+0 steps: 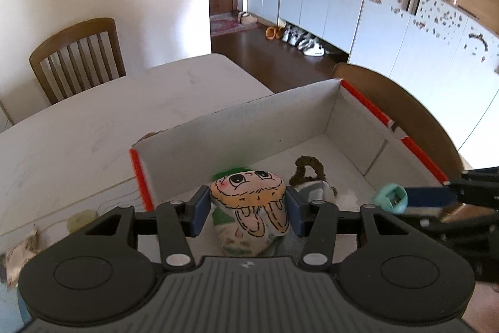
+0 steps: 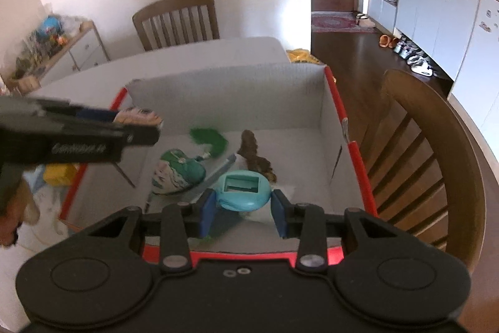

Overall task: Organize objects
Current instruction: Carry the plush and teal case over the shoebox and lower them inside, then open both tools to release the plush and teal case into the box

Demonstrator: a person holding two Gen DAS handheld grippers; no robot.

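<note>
Left tool (image 1: 246, 209) pinching cartoon-face plush (image 1: 249, 202) above cardboard box (image 1: 249, 127) on bench (image 1: 93, 127), right tool (image 2: 243, 209) pinching teal plastic piece (image 2: 243, 191) over box interior, green pouch (image 2: 179, 173) lying inside.

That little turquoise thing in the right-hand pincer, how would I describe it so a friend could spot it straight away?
Start at the white cardboard box with red edges on the table. Just above its near end, the right gripper pinches a small, rounded teal plastic piece. Unlike the soft painted pouch, green tuft and brown loop lying in the box, it is hard and smooth, with a rectangular window in its top.
</note>
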